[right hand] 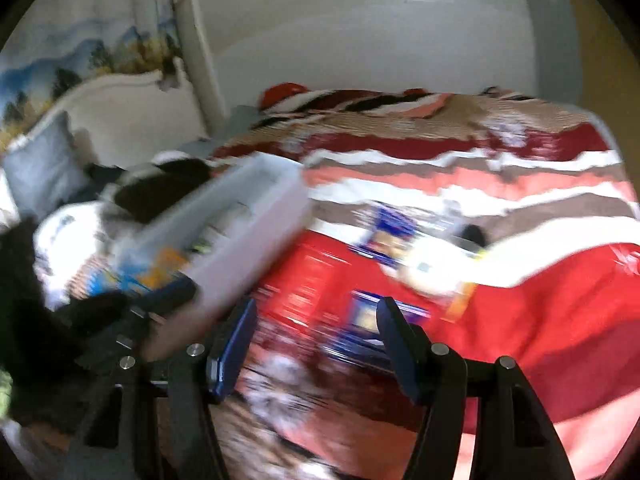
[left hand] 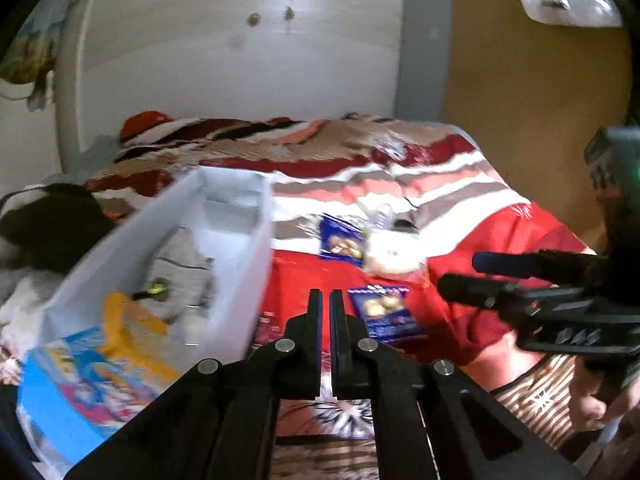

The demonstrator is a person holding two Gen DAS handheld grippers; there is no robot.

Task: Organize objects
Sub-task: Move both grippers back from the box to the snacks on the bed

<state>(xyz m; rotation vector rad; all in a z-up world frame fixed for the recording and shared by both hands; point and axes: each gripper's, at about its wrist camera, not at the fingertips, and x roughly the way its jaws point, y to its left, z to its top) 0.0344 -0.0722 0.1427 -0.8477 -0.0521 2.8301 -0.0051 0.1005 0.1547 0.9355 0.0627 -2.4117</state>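
Left wrist view: white box (left hand: 168, 248) at left already holds packets; left gripper (left hand: 326, 300) closed, empty. Blue snack packets (left hand: 384, 312) and a bun (left hand: 390, 258) remain on the bedspread (left hand: 500, 240); right gripper (left hand: 460, 276) parted, empty.

Left gripper (left hand: 326, 296) pinched together and empty, right gripper (right hand: 316, 312) parted, angled downward
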